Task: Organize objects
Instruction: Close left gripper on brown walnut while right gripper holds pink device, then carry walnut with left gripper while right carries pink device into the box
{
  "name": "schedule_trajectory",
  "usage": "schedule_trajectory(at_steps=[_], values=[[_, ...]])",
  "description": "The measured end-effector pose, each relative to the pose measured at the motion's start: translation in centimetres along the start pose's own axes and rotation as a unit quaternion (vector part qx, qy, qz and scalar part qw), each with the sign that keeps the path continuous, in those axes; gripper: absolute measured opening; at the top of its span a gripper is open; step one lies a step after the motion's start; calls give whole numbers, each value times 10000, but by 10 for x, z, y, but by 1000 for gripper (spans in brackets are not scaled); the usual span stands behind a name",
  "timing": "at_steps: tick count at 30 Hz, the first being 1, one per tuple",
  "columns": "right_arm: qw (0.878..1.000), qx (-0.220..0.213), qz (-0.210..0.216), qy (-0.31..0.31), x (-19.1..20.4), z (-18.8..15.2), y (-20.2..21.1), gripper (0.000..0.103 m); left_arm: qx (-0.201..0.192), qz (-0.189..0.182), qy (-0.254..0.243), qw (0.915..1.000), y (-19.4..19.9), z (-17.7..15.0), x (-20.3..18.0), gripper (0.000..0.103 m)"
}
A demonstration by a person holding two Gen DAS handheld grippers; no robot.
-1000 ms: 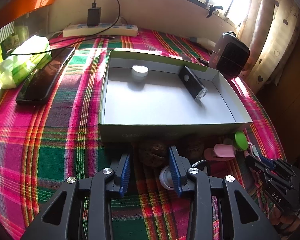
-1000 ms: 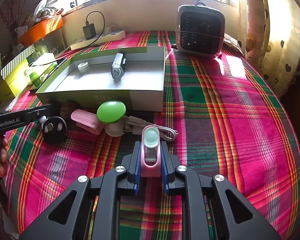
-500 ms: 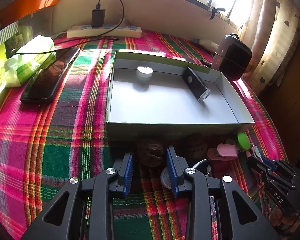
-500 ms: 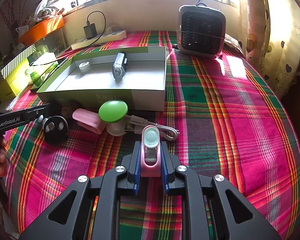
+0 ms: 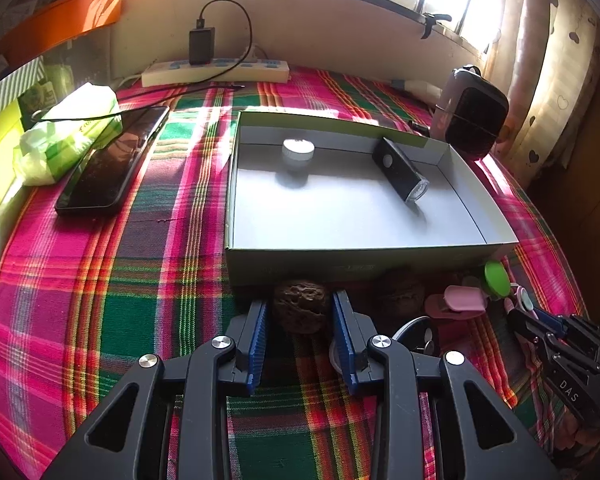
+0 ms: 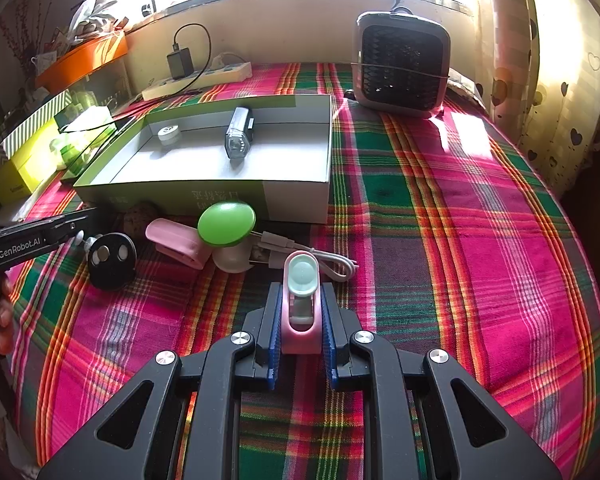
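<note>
Walnut (image 5: 300, 306) sits on the plaid table (image 5: 100, 280) just in front of the box (image 5: 340, 258), between the left tongs (image 5: 300, 316), whose pads flank it without clearly pressing; it is roundish, with no evident long axis. Right tongs (image 6: 300, 320) are clamped on a pink clip (image 6: 300, 304), long axis pointing away toward the box. Judged early: only a white cap (image 5: 298, 150) and black flashlight (image 5: 400, 170) lie inside; second walnut (image 5: 400, 294), pink case (image 6: 180, 242), green-topped item (image 6: 226, 222), cable (image 6: 320, 258) and black disc (image 6: 111, 260) remain outside.
</note>
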State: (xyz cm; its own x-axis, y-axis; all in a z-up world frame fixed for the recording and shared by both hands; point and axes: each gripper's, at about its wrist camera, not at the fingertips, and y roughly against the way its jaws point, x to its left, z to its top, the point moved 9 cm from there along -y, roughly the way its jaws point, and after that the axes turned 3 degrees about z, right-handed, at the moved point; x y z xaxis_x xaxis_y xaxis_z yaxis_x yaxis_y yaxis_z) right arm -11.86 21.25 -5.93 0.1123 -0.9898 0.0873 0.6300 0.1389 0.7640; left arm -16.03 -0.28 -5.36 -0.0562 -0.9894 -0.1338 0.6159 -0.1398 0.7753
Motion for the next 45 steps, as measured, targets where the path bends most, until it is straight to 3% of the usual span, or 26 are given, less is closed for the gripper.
schedule_trajectory(at_steps=[29,45], values=[[9997,-150,177,9,12,12,15,19,-305,-56,-204,9993,23,8,-5,29],[9985,-326,431,133,23,41,21,18,-410,-282,-308,9983,30,27,-17,29]])
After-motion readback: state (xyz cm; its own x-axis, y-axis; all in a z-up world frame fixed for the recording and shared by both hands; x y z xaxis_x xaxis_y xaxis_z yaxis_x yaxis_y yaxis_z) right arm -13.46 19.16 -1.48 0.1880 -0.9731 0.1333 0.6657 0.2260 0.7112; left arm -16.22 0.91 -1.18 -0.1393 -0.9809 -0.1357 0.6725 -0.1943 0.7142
